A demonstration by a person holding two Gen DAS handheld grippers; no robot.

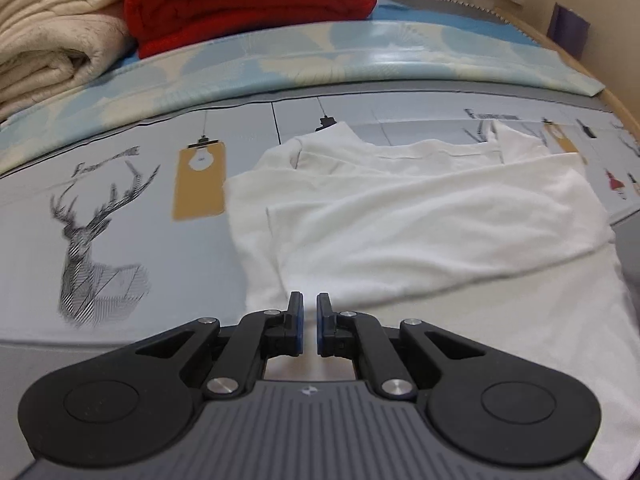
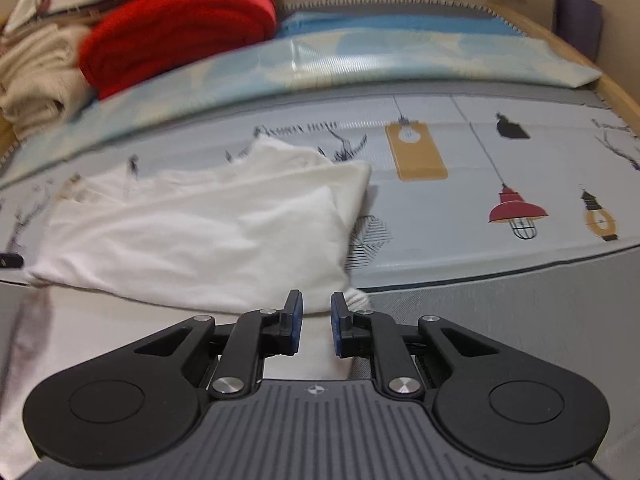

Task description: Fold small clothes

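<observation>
White cotton, a small garment (image 1: 420, 232), lies on the printed bedsheet (image 1: 132, 200) (deer heads, hanging lamps, amber tags), and it already looks partly folded: one layer has been brought across the body, so that a doubled band runs from left to right through the middle, with a straight hem or collar edge showing at the far side. From the right wrist view the same garment (image 2: 192, 232) sits to the left of centre, its right end folded back on itself and rather rumpled.

Neither pair of tongs has hold of anything. The left tongs (image 1: 309, 322) are nearly closed, only a narrow slit between the blue pads, and nothing is pinched there; they hang over the near edge of the cloth. The right tongs (image 2: 316, 322) stand a little wider, also empty, just above the garment's near right corner.

My guess is that one fold is done and at least another remains, since the piece is still long and loose rather than a tidy packet. A red blanket (image 1: 248, 4) and cream blankets (image 1: 52, 36) are stacked at the far left.
</observation>
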